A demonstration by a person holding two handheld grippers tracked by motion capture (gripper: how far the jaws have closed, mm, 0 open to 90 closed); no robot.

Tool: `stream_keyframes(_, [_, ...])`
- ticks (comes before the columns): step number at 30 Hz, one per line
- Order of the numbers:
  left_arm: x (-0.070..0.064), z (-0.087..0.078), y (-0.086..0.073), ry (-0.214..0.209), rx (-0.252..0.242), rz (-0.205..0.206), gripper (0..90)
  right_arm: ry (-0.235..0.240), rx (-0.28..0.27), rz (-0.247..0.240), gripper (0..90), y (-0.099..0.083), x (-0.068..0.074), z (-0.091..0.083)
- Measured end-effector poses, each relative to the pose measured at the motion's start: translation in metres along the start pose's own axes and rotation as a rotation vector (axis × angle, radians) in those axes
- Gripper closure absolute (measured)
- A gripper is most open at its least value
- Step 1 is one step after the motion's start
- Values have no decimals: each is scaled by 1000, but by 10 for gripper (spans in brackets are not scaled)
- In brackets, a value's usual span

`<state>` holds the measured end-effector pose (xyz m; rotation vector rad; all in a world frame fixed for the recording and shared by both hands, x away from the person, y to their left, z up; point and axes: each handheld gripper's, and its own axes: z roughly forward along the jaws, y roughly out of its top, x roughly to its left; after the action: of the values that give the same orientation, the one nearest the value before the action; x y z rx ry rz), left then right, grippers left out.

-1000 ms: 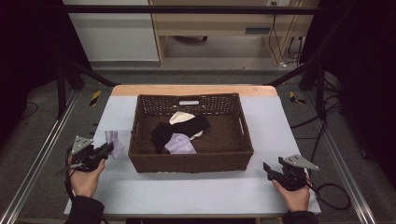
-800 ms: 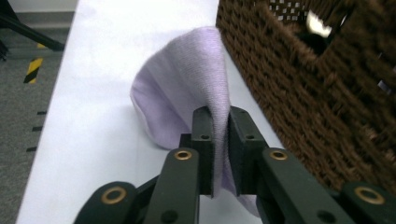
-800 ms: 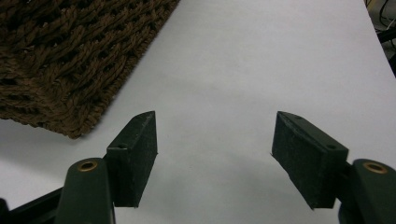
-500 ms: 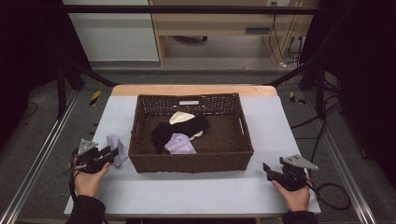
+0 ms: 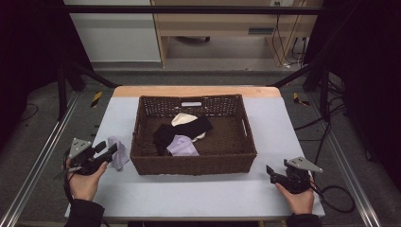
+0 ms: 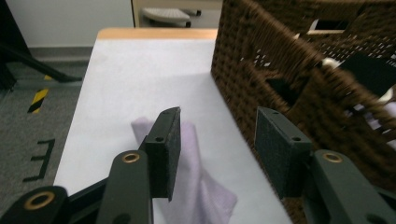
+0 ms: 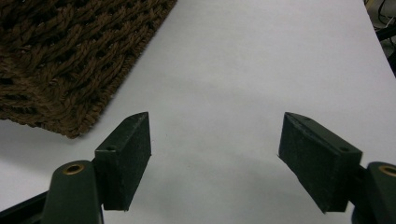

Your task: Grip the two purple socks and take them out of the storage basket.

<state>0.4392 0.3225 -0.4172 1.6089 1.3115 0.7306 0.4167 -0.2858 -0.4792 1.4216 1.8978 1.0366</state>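
Left tongs [image 5: 108, 150] down at the near-left of the surface [image 5: 283, 123], jaws parted, gripping nothing. Lilac cloth [image 5: 118, 152] flat on the surface just under and ahead of them, tight against the left wall of the brown wicker basket [image 5: 194, 164]. Little room on that side; bare surface stretching away toward the far edge. Right tongs [image 5: 270, 172] spread wide and empty near the front-right corner, basket corner close by, open surface all around.
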Motion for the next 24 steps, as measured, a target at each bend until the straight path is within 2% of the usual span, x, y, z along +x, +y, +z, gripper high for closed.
stream_keyframes(5, [-11,-8,12,-33,-37,18,501,-5,-6,-13,286,0,0,0])
stream_keyframes(13, [-30,-16,34,-75,-88,59,509,-12,-10,-6,303,0,-1,0])
stream_keyframes(19, [-42,-12,46,-101,-109,69,514,-14,-12,0,318,1,-1,-1])
stream_keyframes(24, [-59,-5,62,-125,-117,102,518,-18,-18,-1,332,1,-2,-1])
